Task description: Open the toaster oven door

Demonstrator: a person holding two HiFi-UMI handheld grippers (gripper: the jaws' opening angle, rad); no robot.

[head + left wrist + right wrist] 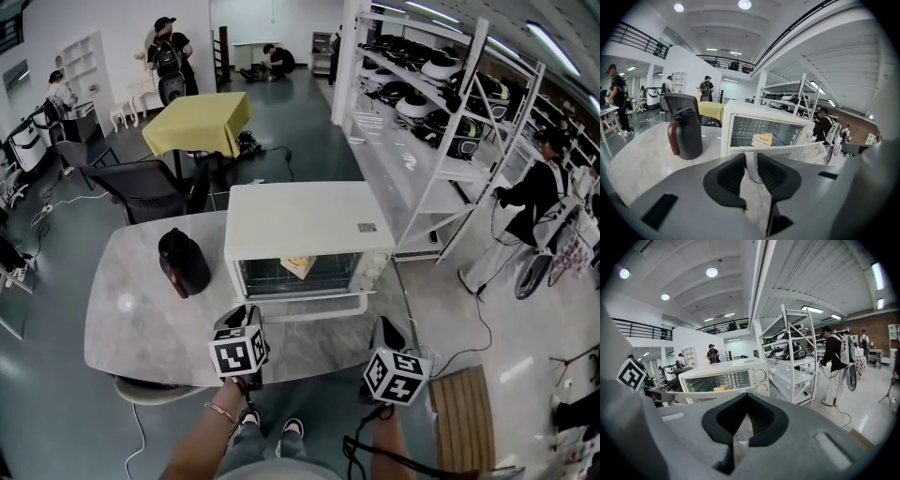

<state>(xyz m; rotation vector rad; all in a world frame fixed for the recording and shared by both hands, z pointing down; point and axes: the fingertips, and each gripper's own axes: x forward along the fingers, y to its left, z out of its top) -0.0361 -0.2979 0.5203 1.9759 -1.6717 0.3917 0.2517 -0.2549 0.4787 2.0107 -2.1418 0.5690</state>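
Note:
A white toaster oven (309,225) stands on the grey marble table (141,309). Its door (300,306) hangs down flat toward me, and a piece of bread (298,266) lies on the rack inside. At the door's front left edge is my left gripper (244,317). In the left gripper view the white door handle (751,169) runs between the two dark pads (729,176), which touch it on both sides. My right gripper (388,330) hovers by the table's right edge, apart from the oven, jaws together and empty (747,401).
A dark jug (184,262) with a brown handle stands left of the oven. A white shelf rack (441,112) with appliances rises at the right. Chairs and a yellow-covered table (199,122) are beyond, with several people about the room.

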